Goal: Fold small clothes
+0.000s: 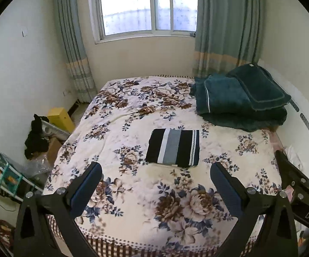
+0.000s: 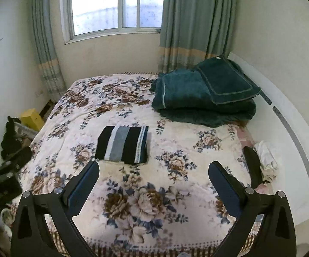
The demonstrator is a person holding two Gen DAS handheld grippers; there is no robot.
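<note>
A small garment (image 1: 173, 147) with black, white and grey stripes lies folded into a flat rectangle in the middle of the floral bed cover (image 1: 133, 111). It also shows in the right wrist view (image 2: 122, 146). My left gripper (image 1: 155, 177) is open and empty, held above the bed's near part, short of the garment. My right gripper (image 2: 153, 176) is open and empty too, to the right of the left one and just short of the garment. The right gripper's body shows at the right edge of the left wrist view (image 1: 300, 190).
A folded dark green blanket pile (image 1: 240, 100) sits at the bed's far right corner. A white headboard (image 2: 282, 128) runs along the right side, with loose pale clothes (image 2: 265, 158) beside it. A yellow box (image 1: 61, 118), dark clothes and clutter stand on the floor at the left.
</note>
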